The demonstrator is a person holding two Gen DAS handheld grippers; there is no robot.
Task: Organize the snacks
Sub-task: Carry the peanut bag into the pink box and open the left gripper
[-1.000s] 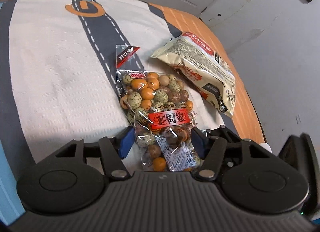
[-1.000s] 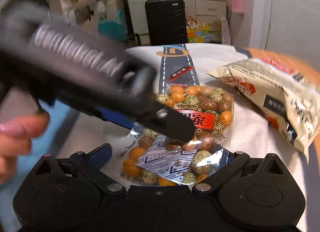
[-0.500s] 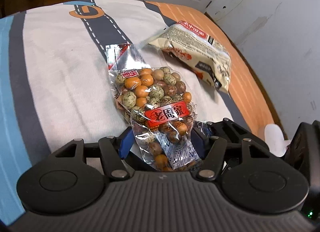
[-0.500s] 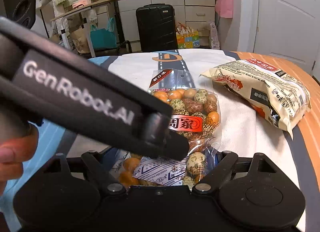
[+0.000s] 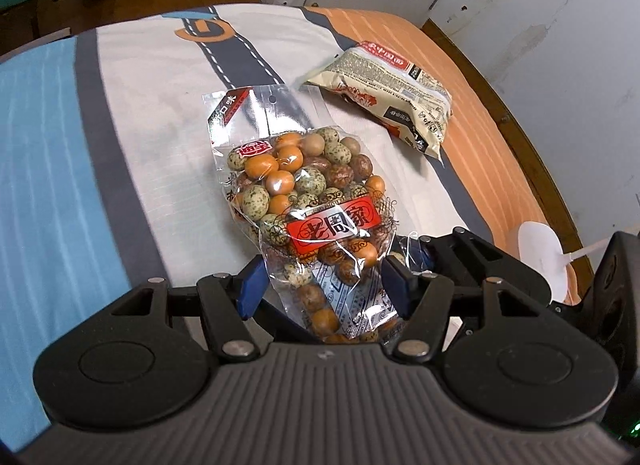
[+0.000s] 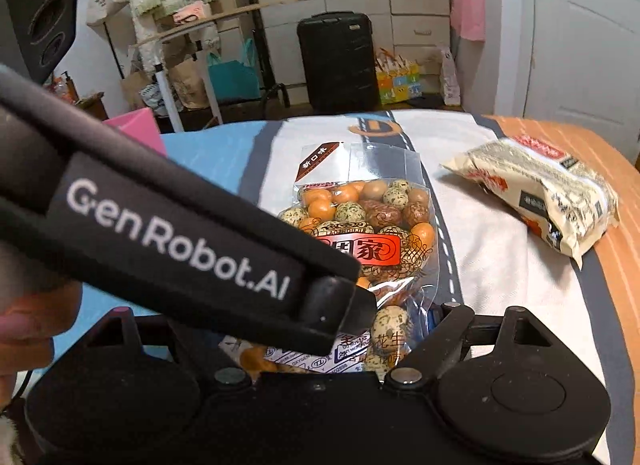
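Left gripper [image 5: 324, 289] clamps the nut bag's [image 5: 308, 201] near end; right gripper [image 6: 320, 341] has just been closing around it (contact unclear) — lift level, avoiding the noodle pack [image 5: 384, 93] ahead-right.

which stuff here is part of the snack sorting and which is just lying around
Part of the job:
- clear bag of coated nuts, gripped by the left gripper
- beige snack packet on the bed
- right gripper

Lying about:
- black suitcase
- teal bag
- white paper piece
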